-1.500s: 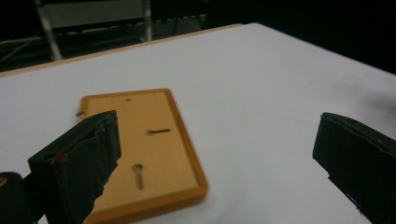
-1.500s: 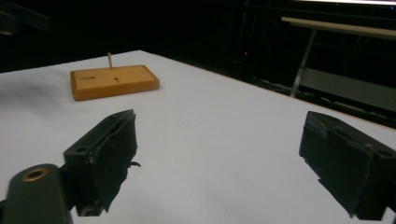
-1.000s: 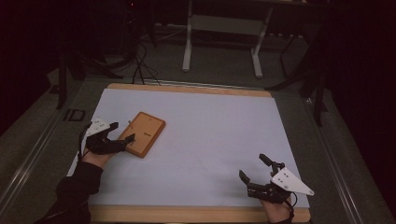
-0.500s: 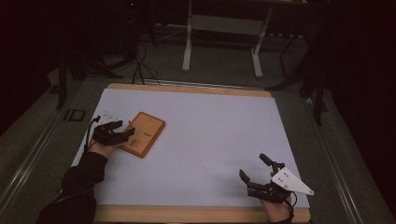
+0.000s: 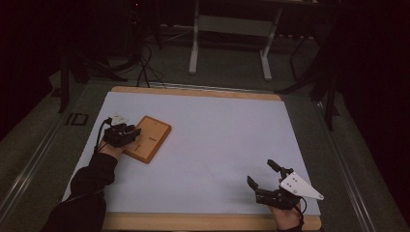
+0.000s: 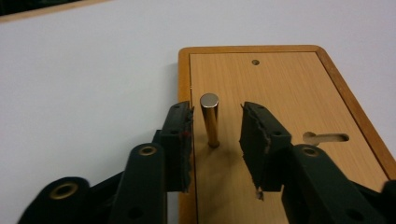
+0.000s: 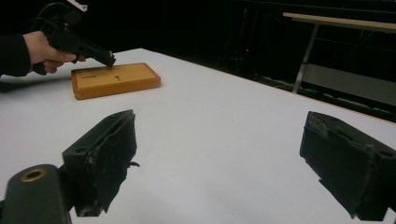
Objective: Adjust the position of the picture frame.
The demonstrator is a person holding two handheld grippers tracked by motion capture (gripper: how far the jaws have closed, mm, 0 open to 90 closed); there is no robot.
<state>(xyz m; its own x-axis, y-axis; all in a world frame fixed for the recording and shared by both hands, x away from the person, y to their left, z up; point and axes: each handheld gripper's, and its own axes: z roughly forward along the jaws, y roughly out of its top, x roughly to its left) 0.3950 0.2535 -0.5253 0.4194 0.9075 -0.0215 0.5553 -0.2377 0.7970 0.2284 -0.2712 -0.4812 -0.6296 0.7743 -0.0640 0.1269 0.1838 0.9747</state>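
Brass-coloured metal pin [image 6: 209, 119] stands upright in the flat rectangular wooden board [image 6: 280, 102], close to that board's left long edge in the left gripper view. The board has a raised darker rim, a small round hole [image 6: 255, 61] near its far end, and a keyhole-shaped slot [image 6: 326, 137] toward its right side. In the high view the board [image 5: 153, 135] lies flat on the white table sheet [image 5: 217, 135], in the left half of the table and turned at an angle to the table edges.

Left gripper [image 6: 215, 135] is positioned over the near end of the board, with the pin between its two black jaws. The jaws have just been closing and now stand partly open. The left pad lies just beside the pin; the right pad stands clear of it with a visible gap. Neither pad presses on the pin. In the high view the left gripper [image 5: 129, 133] sits at the board's left end, with the person's dark sleeve [image 5: 89, 183] trailing toward the near table edge.

Right gripper [image 7: 217, 158] is well apart from the board, near the front right of the table. Its jaws stand wide open with nothing between them; only the white sheet shows beyond. In the high view the right gripper [image 5: 261, 174] carries a grey three-cornered plate [image 5: 300, 186] on top.
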